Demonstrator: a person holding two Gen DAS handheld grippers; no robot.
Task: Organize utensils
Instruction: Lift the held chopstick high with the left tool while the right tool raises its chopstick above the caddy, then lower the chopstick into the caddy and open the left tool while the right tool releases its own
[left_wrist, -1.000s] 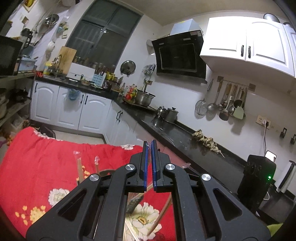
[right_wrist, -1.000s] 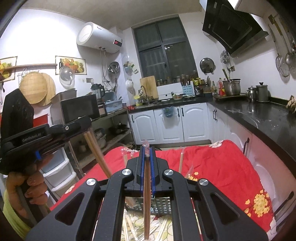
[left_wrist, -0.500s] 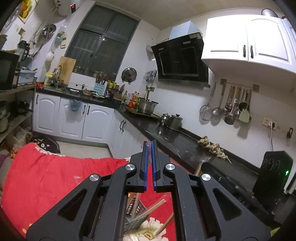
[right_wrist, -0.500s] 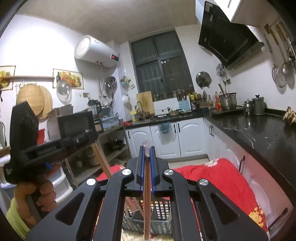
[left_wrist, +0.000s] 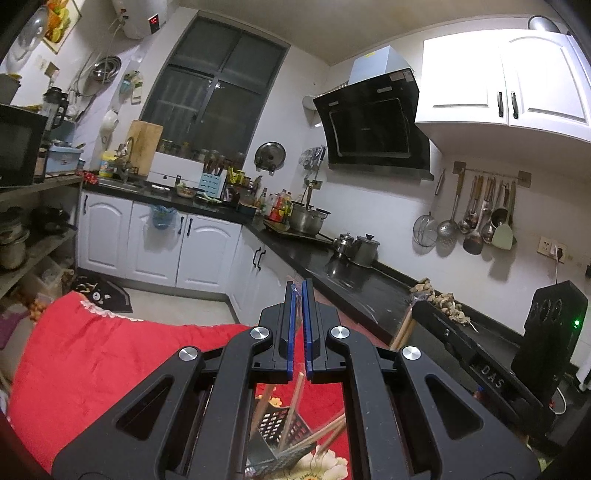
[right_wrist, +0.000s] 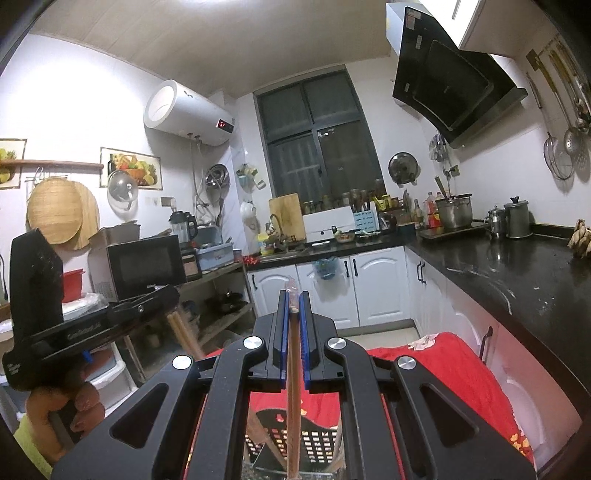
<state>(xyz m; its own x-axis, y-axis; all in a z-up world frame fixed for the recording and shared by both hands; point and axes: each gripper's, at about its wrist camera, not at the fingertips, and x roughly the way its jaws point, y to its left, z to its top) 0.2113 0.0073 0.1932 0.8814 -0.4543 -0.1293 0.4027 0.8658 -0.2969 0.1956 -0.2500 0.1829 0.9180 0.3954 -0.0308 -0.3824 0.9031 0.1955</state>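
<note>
right gripper (right_wrist: 294, 332) clamped on wooden chopsticks (right_wrist: 293, 398) above the perforated basket (right_wrist: 310, 443) — light, stiff, slick, best gripped mid-shaft. left gripper (left_wrist: 298, 325) fingers nearly together, seemingly pinching another chopstick (left_wrist: 293, 406) — hard to confirm.

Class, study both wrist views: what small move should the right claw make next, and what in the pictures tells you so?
Probably lower it straight down. The right claw is shut on a wooden chopstick that hangs upright, its lower end over the black perforated basket on the red cloth; other chopsticks already stand in that basket.
</note>
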